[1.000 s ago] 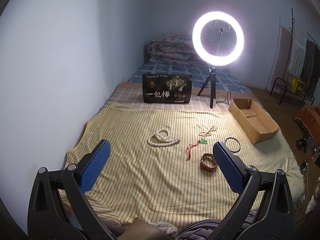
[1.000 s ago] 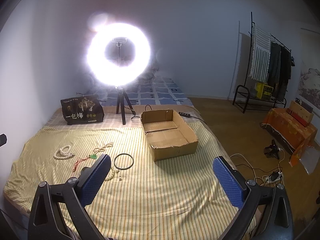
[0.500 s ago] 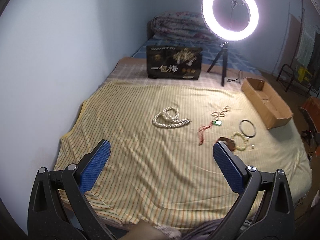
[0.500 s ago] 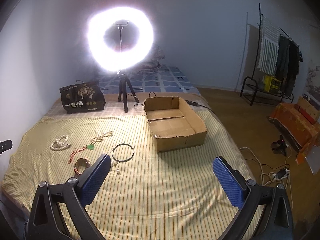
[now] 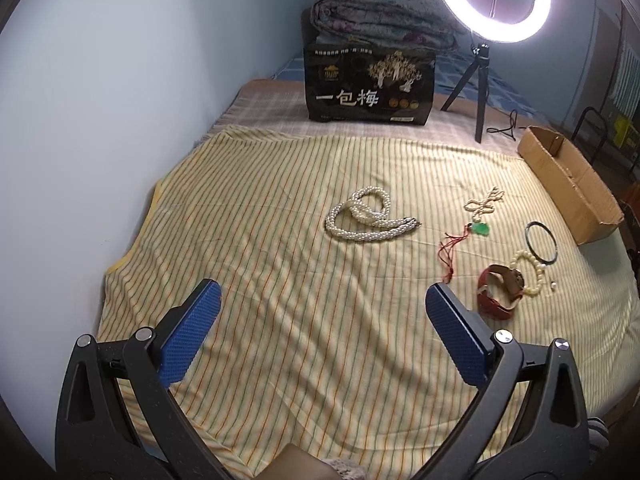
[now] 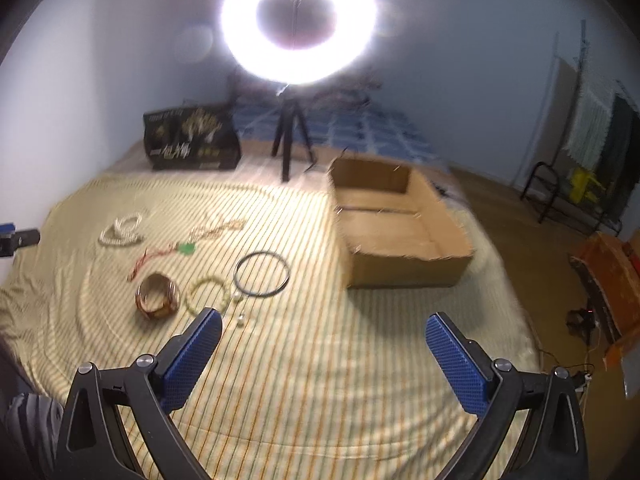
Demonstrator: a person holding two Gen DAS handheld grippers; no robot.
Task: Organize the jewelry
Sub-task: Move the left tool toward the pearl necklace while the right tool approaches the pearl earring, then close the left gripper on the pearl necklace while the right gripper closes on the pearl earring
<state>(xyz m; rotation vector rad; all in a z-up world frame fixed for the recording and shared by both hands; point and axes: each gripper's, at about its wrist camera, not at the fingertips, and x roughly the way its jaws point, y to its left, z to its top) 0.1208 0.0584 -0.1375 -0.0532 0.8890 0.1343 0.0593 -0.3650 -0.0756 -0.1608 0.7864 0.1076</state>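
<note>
Jewelry lies on a yellow striped sheet [image 5: 280,280]. A white pearl necklace [image 5: 368,220] lies mid-bed, ahead of my left gripper [image 5: 322,300], which is open and empty. To its right lie a beaded chain [image 5: 484,204], a green pendant on red cord [image 5: 480,229], a brown leather band [image 5: 500,290], a cream bead bracelet [image 5: 534,270] and a black ring [image 5: 541,242]. My right gripper [image 6: 322,326] is open and empty above the sheet, with the band [image 6: 157,296], bracelet [image 6: 208,294] and black ring [image 6: 262,274] ahead to its left. An open cardboard box [image 6: 396,224] stands ahead right.
A ring light on a tripod [image 5: 490,0] and a black printed bag [image 5: 368,84] stand at the back of the bed. A wall [image 5: 100,120] runs along the left. A clothes rack [image 6: 592,140] and floor cables [image 6: 580,320] are off the bed's right side.
Both grippers have moved forward and lower over the bed, so the jewelry looks nearer. The right view is blurred by motion. Both stay open.
</note>
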